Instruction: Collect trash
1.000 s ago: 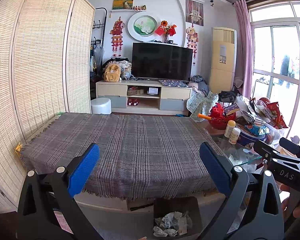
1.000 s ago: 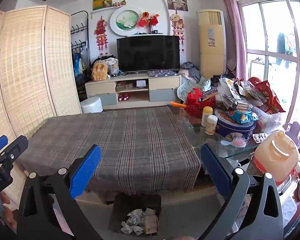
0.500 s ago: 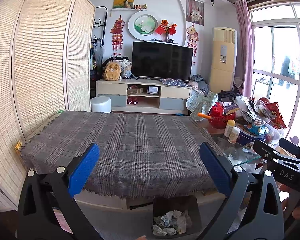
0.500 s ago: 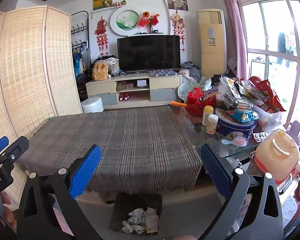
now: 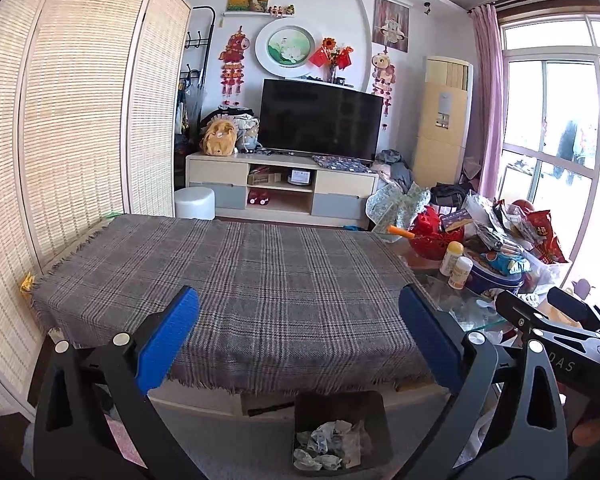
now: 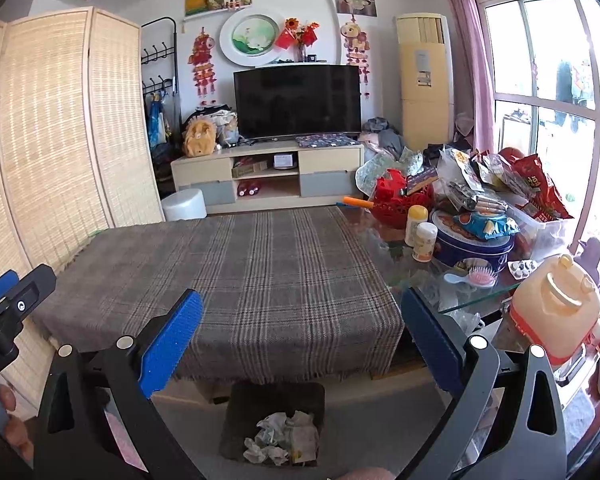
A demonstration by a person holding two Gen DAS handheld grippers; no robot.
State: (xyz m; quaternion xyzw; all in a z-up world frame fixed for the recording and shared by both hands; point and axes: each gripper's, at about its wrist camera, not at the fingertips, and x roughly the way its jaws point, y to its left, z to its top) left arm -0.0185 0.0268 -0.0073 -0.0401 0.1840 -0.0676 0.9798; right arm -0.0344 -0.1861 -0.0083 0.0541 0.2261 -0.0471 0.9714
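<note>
A dark trash bin (image 5: 342, 432) stands on the floor below the table's near edge and holds several crumpled papers (image 5: 328, 444); it also shows in the right wrist view (image 6: 274, 426) with crumpled papers (image 6: 280, 438). My left gripper (image 5: 300, 340) is open and empty, held above the bin in front of the plaid tablecloth (image 5: 228, 280). My right gripper (image 6: 302, 338) is open and empty at the same height, to the right of the left one. I see no loose trash on the tablecloth (image 6: 240, 276).
Snack bags, a blue tin (image 6: 474, 246), two bottles (image 6: 422, 232) and a red basket (image 6: 400, 198) crowd the glass table end on the right. An orange jug (image 6: 552, 308) stands at right. A bamboo screen (image 5: 60, 140) lines the left. The TV stand (image 5: 280, 188) is behind.
Both grippers have drifted slightly back and up, so a little more of the bin shows. Both stay open and empty.
</note>
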